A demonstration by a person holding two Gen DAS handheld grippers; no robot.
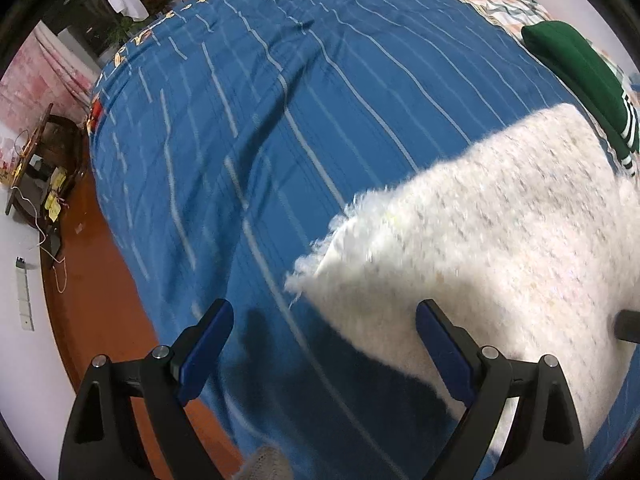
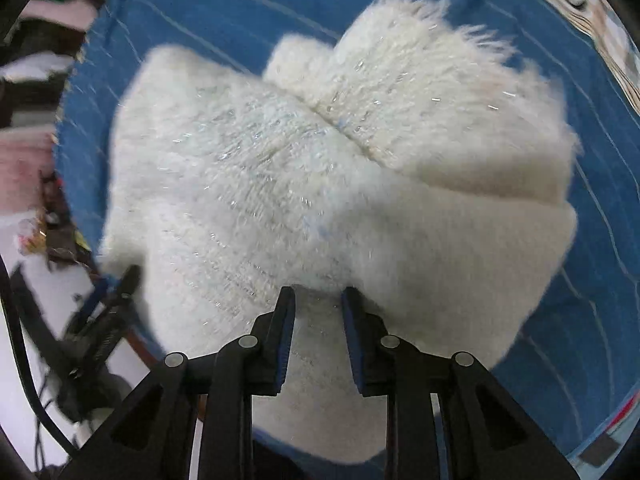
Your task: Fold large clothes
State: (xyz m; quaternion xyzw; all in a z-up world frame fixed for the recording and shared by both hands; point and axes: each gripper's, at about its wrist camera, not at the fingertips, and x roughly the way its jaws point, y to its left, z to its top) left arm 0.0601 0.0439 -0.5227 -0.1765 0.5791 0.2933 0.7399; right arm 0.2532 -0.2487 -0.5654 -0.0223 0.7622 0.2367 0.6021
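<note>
A: Hovering over the bed's near edge, the right claw is part open, fleece between its pads; grip unclear.
B: Left claw gapes empty. The white fluffy sweater looks soft, light, floppy; pinch a corner. It runs toward the far fringed end.

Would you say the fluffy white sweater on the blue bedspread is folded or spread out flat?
Folded: the white sweater lies bunched in overlapping layers on the bedspread, a thick doubled edge showing at one side.

no readable text, labels or numbers
</note>
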